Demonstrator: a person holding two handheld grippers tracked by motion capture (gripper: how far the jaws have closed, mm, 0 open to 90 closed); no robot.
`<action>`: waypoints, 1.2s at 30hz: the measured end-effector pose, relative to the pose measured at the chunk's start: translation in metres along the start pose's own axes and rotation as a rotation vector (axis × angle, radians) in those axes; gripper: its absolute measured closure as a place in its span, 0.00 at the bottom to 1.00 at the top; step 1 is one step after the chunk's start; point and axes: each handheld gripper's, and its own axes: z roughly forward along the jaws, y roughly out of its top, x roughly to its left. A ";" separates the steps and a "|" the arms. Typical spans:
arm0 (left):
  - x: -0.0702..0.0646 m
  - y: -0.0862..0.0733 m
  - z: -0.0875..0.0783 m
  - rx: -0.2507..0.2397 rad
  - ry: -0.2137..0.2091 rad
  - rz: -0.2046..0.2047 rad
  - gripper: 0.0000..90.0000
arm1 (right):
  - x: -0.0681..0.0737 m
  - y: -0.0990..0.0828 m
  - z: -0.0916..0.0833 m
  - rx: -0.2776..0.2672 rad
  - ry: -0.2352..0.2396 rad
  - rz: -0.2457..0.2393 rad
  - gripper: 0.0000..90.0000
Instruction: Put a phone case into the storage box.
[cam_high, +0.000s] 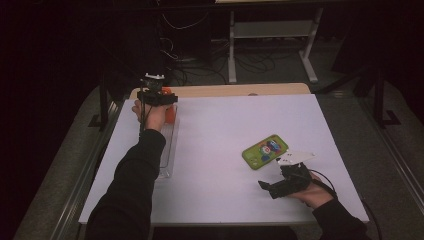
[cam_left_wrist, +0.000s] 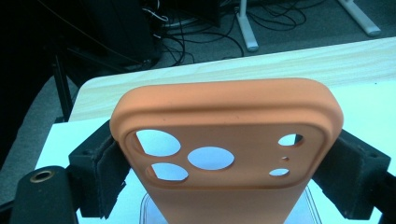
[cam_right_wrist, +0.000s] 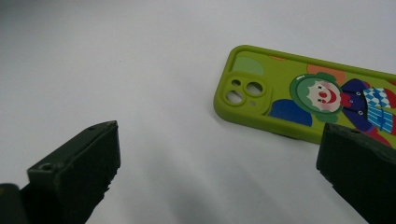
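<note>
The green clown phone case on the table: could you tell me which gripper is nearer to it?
Right. The right gripper rests open just beside the green clown phone case; the left gripper is far across the table, shut on an orange phone case.

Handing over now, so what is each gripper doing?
Left gripper: jaws closed on the orange phone case.
Right gripper: jaws open, holding nothing, beside the green phone case.

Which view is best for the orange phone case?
Left gripper view: the orange phone case sits close up between the left gripper pads, camera cutouts clear. High view shows it small, mostly hidden behind the hand.
</note>
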 end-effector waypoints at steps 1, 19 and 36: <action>0.001 0.000 0.000 -0.001 0.006 -0.008 0.15 | 0.000 0.000 0.000 -0.003 0.000 -0.004 0.00; 0.002 -0.002 0.011 -0.008 0.020 -0.015 0.10 | -0.001 0.001 0.003 -0.007 0.008 -0.019 0.00; 0.025 0.007 -0.025 -0.067 -0.133 0.030 0.00 | 0.000 0.002 0.003 -0.005 0.014 -0.018 0.00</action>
